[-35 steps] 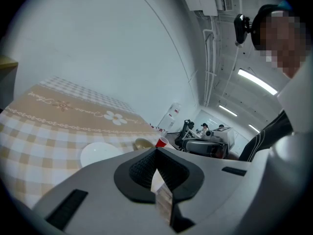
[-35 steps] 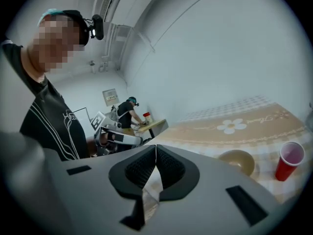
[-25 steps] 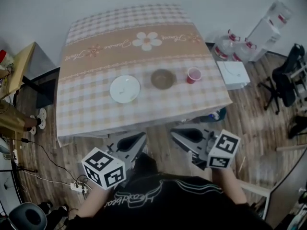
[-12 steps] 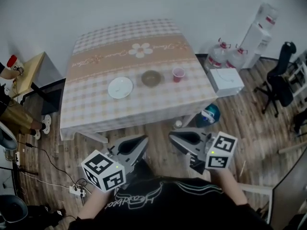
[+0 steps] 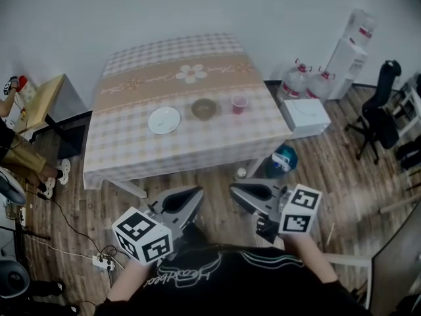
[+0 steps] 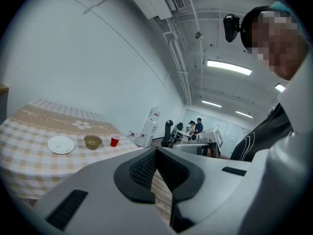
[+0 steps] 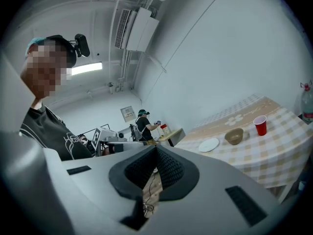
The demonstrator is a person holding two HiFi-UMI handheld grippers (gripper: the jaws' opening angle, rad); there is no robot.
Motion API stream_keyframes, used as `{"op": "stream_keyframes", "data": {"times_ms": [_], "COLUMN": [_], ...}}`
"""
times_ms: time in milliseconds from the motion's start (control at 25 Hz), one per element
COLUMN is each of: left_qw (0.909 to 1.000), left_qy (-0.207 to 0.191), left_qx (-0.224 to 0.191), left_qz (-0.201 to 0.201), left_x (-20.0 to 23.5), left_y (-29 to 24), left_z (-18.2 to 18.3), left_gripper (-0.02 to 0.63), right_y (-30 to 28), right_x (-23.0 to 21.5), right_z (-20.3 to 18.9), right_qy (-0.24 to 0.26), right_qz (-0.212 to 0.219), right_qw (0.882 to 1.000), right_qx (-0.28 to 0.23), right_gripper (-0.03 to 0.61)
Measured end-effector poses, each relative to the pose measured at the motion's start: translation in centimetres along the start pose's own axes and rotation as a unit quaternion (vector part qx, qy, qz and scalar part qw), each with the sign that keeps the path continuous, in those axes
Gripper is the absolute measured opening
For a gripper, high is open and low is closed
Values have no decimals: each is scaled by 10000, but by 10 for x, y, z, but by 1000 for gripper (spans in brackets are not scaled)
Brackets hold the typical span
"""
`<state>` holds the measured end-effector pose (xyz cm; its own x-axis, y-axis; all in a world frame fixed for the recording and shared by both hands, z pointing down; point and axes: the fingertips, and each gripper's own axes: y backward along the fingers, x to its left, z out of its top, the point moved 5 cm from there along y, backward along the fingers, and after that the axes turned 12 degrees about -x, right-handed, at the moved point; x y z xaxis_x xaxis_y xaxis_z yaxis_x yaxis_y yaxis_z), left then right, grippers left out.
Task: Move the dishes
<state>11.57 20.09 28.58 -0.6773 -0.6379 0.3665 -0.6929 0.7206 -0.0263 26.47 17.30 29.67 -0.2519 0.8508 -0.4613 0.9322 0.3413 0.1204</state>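
A white plate [image 5: 164,120], a brown bowl [image 5: 204,108] and a red cup [image 5: 239,103] stand in a row on the checked tablecloth of the table [image 5: 131,147], far ahead of me. My left gripper [image 5: 196,195] and right gripper [image 5: 235,191] hang low in front of my body over the wooden floor, well short of the table. Both are shut with nothing held. The left gripper view shows its tips [image 6: 156,151] together, with plate [image 6: 61,144], bowl [image 6: 93,141] and cup [image 6: 115,140] distant. The right gripper [image 7: 156,149] sees plate [image 7: 209,145], bowl [image 7: 234,136] and cup [image 7: 260,126].
Right of the table are water bottles [image 5: 306,83], a white box [image 5: 304,117], a water dispenser [image 5: 348,50] and an office chair [image 5: 380,118]. A teal object [image 5: 283,158] lies by the table leg. A wooden side table [image 5: 41,97] and a power strip [image 5: 102,261] are at left.
The table and dishes have grown smaller and more distant in the head view, as if I backed away. Both grippers keep their place and stay shut.
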Motion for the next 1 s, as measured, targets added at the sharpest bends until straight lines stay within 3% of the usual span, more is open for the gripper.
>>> {"op": "stream_keyframes", "data": {"times_ms": [1000], "left_qw": [9999], "left_qy": [21], "left_qx": [-30], "left_qz": [159], "left_x": [-34], "left_y": [12], "left_z": [-18], "left_gripper": [-4], "right_y": [27], "right_x": [24], "right_z": [-14], "right_qy": [75], "right_qz": [137], "right_qw": [9998], "right_qx": [84], "right_gripper": [12]}}
